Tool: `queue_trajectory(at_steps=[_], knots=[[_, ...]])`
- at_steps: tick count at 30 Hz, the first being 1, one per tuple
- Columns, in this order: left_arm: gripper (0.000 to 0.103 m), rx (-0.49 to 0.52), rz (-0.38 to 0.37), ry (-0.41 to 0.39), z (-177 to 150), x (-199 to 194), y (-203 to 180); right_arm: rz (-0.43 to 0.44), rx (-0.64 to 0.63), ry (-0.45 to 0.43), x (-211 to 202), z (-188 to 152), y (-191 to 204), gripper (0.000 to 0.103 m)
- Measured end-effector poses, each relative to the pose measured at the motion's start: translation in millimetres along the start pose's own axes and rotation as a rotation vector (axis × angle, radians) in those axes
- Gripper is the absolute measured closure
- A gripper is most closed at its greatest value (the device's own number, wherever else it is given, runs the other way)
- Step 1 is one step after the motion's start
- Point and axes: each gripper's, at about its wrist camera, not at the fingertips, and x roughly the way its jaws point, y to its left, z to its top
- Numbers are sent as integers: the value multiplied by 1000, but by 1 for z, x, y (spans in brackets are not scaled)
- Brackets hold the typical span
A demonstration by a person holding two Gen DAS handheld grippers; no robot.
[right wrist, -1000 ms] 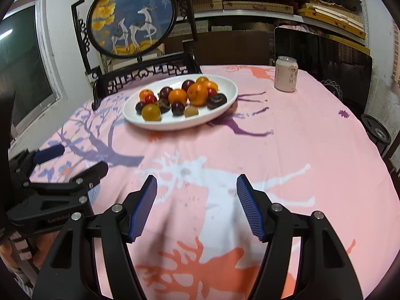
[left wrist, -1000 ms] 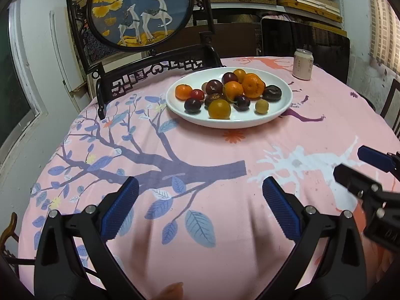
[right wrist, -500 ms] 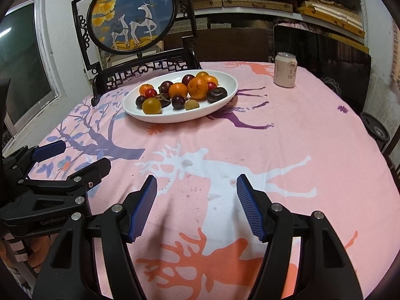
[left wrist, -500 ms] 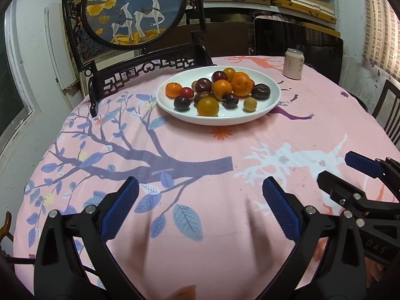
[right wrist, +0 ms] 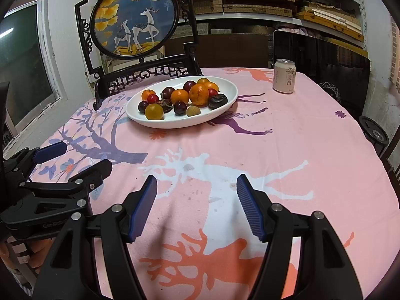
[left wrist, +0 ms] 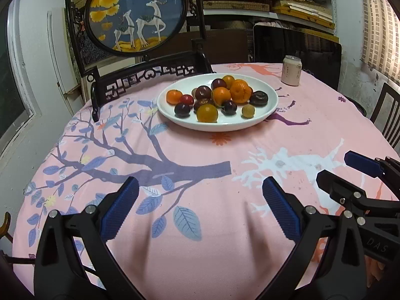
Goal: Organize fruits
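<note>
A white oval plate [left wrist: 268,110] holds several fruits: oranges [left wrist: 240,91], dark plums [left wrist: 182,110], a yellow-orange fruit [left wrist: 207,113] and a small pale one [left wrist: 248,111]. The plate also shows in the right wrist view [right wrist: 225,105]. My left gripper [left wrist: 198,201] is open and empty, low over the near part of the pink tablecloth, well short of the plate. My right gripper [right wrist: 196,201] is open and empty, beside the left one. Each gripper shows at the edge of the other's view, the right one [left wrist: 350,172] and the left one [right wrist: 72,157].
A pale drink can [right wrist: 284,79] stands at the far right of the round table. A dark carved chair with a round deer picture [left wrist: 137,12] stands behind the plate. Another chair [left wrist: 386,115] is at the right edge. Shelves line the back wall.
Both grippers have drawn back a little from the plate and tilted up slightly. Both stay open and empty. The fruits have not moved.
</note>
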Motion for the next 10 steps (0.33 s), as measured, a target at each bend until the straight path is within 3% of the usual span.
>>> queue_trajectory(at_steps=[10], knots=[[2,-19,-5,19,1,3,3,0,1,-6,-2,0,1,36]])
